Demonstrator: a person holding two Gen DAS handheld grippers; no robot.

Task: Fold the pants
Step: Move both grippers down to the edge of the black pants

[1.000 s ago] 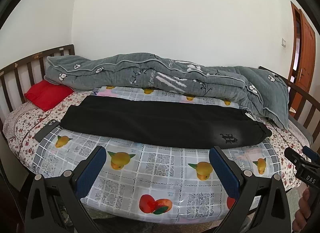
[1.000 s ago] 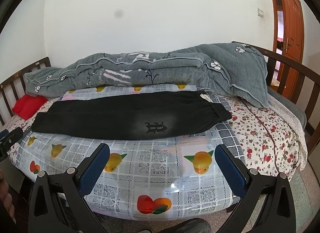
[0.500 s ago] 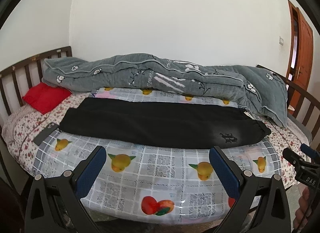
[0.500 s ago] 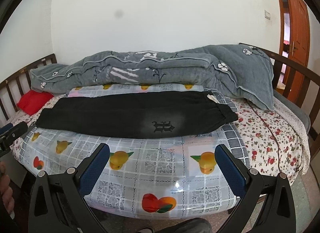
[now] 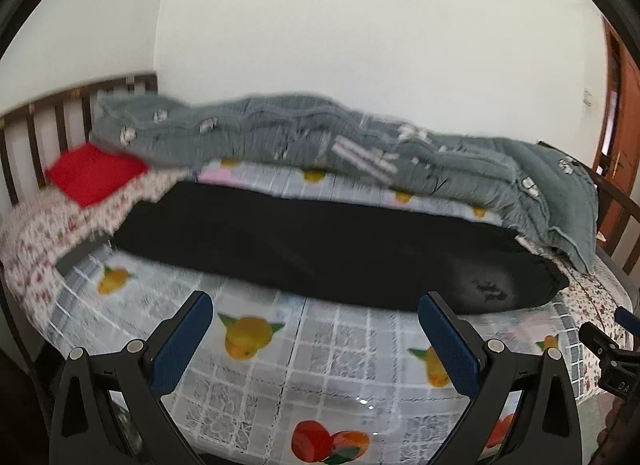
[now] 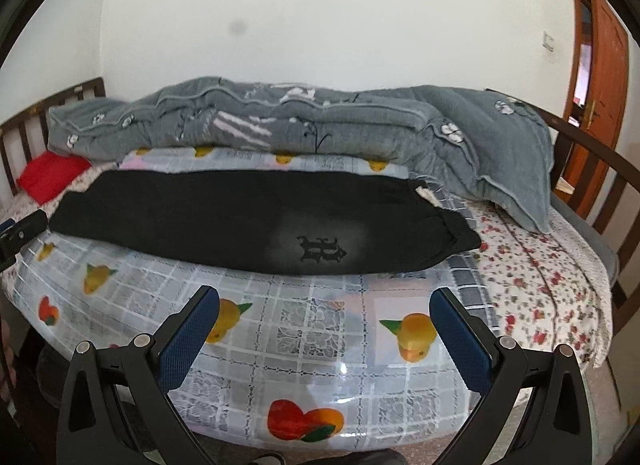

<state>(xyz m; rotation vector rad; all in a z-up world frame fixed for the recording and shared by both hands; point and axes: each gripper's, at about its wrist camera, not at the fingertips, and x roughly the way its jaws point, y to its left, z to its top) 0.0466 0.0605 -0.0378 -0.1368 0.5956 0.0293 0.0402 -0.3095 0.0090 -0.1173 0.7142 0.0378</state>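
Approach step: I hold the left gripper and right gripper with fingers spread, short of the flat pants; next, pinch both ends.

The black pants lie flat and stretched lengthwise across the middle of the frame. A dark emblem in a pale patch sits near their right end, where the fabric bunches.
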